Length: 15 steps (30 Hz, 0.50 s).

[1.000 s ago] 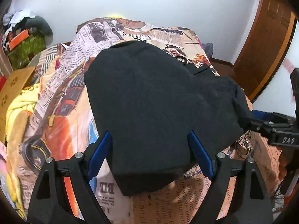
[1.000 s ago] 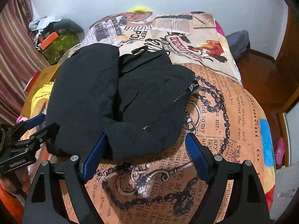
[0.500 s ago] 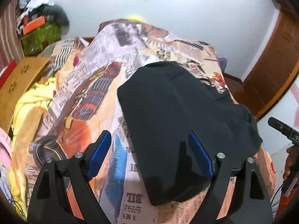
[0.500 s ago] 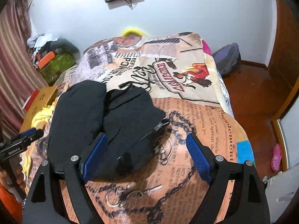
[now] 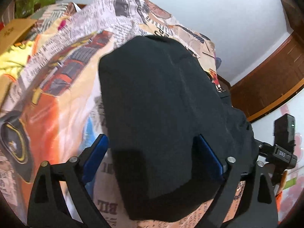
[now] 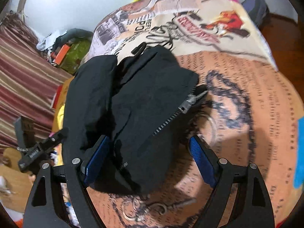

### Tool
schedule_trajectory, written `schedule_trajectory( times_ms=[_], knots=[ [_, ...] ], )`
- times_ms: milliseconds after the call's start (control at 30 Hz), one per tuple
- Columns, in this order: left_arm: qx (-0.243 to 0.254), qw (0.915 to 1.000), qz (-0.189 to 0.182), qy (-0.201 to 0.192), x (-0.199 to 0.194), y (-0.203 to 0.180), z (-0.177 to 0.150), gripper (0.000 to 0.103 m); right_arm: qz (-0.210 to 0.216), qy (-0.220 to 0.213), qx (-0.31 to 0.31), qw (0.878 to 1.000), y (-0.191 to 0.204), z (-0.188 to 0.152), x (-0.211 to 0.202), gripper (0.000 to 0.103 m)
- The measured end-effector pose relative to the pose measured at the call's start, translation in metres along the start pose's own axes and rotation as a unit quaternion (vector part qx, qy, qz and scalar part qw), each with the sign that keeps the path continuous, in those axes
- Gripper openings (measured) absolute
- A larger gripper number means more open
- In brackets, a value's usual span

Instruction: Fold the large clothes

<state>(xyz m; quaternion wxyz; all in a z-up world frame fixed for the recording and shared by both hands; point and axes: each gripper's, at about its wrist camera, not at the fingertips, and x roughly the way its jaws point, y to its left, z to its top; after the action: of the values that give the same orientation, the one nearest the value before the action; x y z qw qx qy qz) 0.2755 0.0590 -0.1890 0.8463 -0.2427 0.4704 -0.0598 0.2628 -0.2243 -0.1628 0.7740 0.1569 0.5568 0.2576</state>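
Note:
A black zip-up jacket [image 5: 161,104] lies folded in a heap on the printed bedspread [image 5: 62,87]. It also shows in the right wrist view [image 6: 136,102], zipper [image 6: 182,108] along its right edge. My left gripper [image 5: 152,155] is open and empty, its jaws straddling the jacket's near end just above it. My right gripper [image 6: 148,157] is open and empty over the jacket's near right corner. Each gripper shows at the other view's edge: the right one [image 5: 281,152], the left one [image 6: 39,150].
The bedspread [image 6: 247,114] covers the whole bed. A cardboard box [image 5: 13,32] and yellow cloth [image 5: 11,60] lie at the left. A striped curtain [image 6: 20,79] and a clutter pile [image 6: 66,45] stand far left. A wooden door [image 5: 275,76] is at the right.
Both grippers have dropped back down close over the jacket's near end after lifting away half a second ago. Both stayed open. The jacket has not visibly moved.

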Motion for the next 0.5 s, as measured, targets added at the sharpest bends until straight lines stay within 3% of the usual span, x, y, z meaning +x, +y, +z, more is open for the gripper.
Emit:
schedule_trajectory(
  times_ms=[267, 333, 500],
  knots=[
    [-0.068, 0.9958, -0.055, 0.027, 0.017, 0.022, 0.001, 0.103, 0.027, 0.01, -0.008, 1.0, 0.004, 0.01, 0.012, 0.072],
    [-0.084, 0.9937, -0.065, 0.035, 0.021, 0.028, 0.002, 0.103, 0.041, 0.02, 0.003, 0.999, 0.001, 0.012, 0.017, 0.057],
    [-0.095, 0.9909, -0.08, 0.051, 0.028, 0.033, 0.004, 0.103, 0.082, 0.033, 0.052, 0.995, -0.01, 0.012, 0.02, 0.042]
  ],
)
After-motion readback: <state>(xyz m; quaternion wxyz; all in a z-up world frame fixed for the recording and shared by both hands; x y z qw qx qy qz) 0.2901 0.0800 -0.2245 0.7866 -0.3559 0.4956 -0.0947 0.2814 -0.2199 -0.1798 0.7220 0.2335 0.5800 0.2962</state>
